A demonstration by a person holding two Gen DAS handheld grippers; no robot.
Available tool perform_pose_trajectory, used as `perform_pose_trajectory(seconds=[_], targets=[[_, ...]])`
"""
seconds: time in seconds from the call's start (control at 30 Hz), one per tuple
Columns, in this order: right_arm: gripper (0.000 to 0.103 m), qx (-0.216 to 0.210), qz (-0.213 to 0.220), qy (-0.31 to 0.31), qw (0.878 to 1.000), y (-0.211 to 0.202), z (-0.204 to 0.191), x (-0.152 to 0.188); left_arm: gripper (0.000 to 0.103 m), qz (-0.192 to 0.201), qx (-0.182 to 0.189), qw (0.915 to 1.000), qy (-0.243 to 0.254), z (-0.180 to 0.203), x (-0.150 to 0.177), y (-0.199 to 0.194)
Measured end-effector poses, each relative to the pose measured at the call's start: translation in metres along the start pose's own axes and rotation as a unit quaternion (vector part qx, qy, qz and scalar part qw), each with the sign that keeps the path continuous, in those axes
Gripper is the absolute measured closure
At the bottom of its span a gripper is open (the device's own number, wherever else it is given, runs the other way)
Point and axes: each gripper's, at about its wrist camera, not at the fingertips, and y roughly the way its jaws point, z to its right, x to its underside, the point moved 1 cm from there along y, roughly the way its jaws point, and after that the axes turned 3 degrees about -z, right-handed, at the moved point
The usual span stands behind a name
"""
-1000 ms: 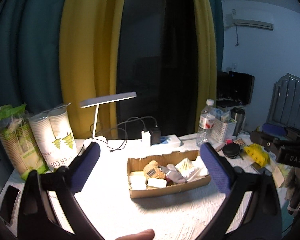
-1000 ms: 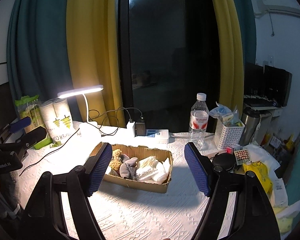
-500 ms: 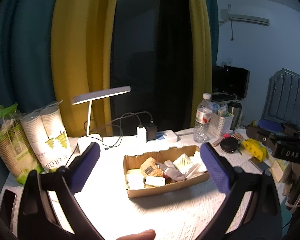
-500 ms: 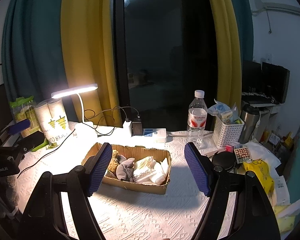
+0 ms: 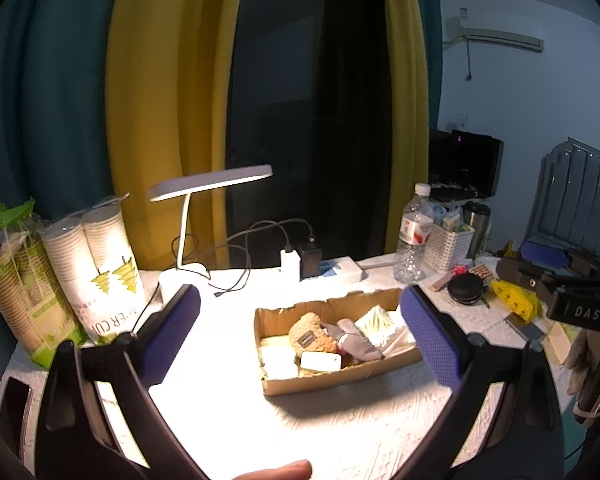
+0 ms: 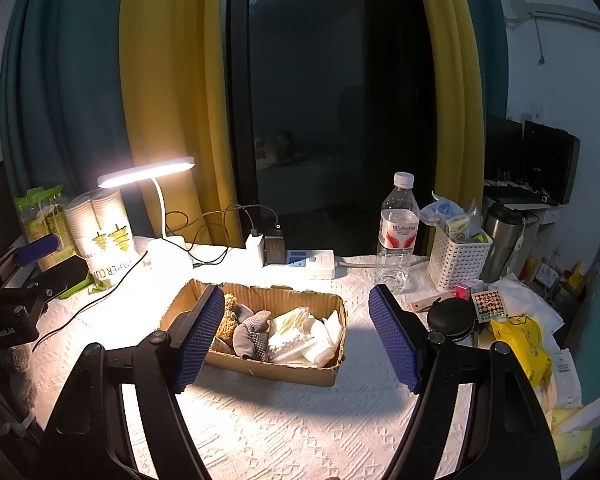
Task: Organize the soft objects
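A shallow cardboard box sits mid-table on a white cloth. It holds a brown plush toy, a grey dotted soft piece, white pads and wrapped packets. My left gripper is open and empty, held above the table in front of the box. My right gripper is open and empty, framing the box from the near side. Each gripper shows at the edge of the other's view.
A lit desk lamp, paper cup sleeves, a power strip with chargers, a water bottle, a white basket, a steel mug, a black round case and yellow packets ring the box.
Both views shifted slightly; the box appears a little nearer and lower in the right wrist view. Both grippers stay open and empty.
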Motion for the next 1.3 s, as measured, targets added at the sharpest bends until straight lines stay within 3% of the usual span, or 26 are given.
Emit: perform_pose_trajectory(seconds=[1.3], targets=[[0.025, -0.009, -0.013, -0.013, 1.000, 0.015, -0.007, 0.002, 0.002, -0.007, -0.005, 0.9998, -0.017, -0.011, 0.003, 0.017]])
